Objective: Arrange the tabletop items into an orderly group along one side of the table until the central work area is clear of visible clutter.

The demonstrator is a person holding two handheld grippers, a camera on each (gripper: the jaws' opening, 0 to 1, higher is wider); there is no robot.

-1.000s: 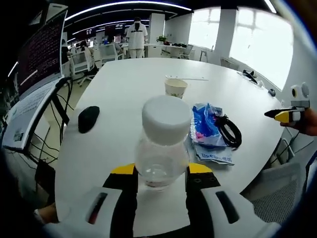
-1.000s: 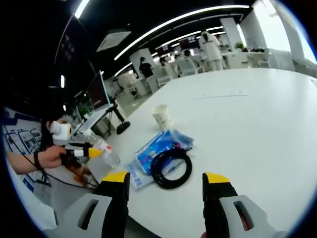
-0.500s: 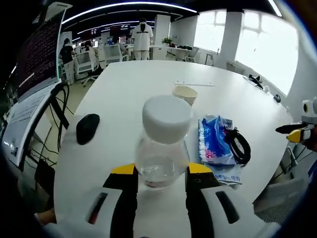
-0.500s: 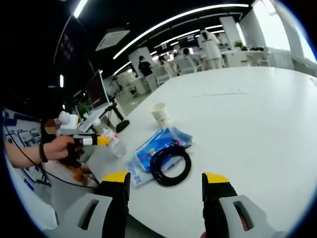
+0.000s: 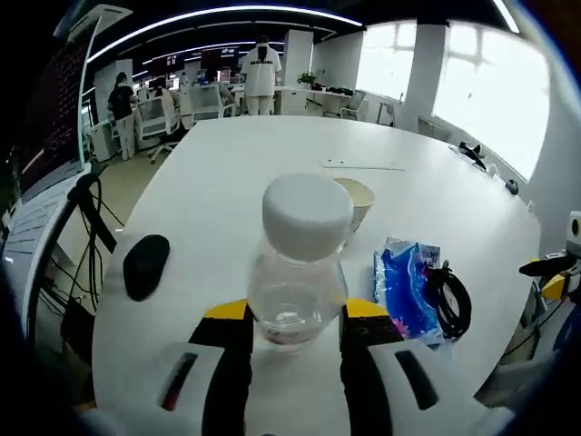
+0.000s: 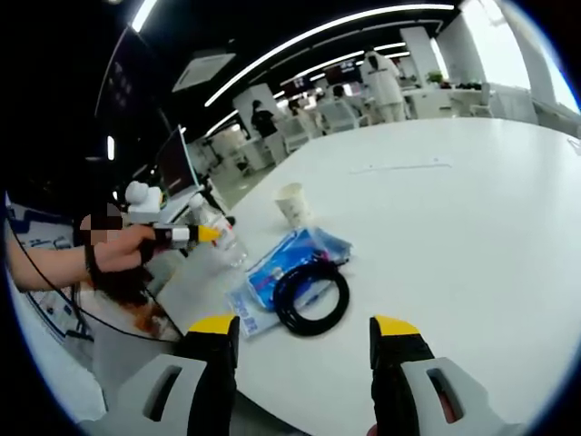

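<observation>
1. Left gripper view: the left tongs [image 5: 294,313] are closed on a clear plastic bottle [image 5: 298,272] with a white cap [image 5: 307,216]. The yellow-tipped jaws press its lower body from both sides, and the bottle stands upright between them above the white worktop [image 5: 236,173].
2. A black computer mouse [image 5: 145,265] lies on the worktop to the left of the bottle, near the edge and well apart from the other items.
3. A paper cup [image 5: 359,198] stands upright beyond the bottle, partly hidden behind its cap.
4. A blue plastic packet [image 5: 406,289] lies to the right of the bottle, and a coiled black cable [image 5: 453,299] rests against the packet's right side, touching it.
5. A thin white strip [image 5: 360,165] lies flat on the worktop beyond the cup. What it is cannot be told.
6. Small dark objects [image 5: 474,154] sit near the worktop's far right edge, too small to identify.
7. Right gripper view: the right tongs [image 6: 305,325] stand wide, jaws well apart with nothing between them, above the near edge of the worktop [image 6: 472,218].
8. The black cable [image 6: 312,300] lies just beyond those jaws, on the blue packet [image 6: 286,270]. The paper cup [image 6: 293,204] stands further off.
9. A person's hand [image 6: 118,254] holds the left tongs [image 6: 211,234] at the left, with the bottle [image 6: 227,250] in their grip above the worktop's edge.
</observation>
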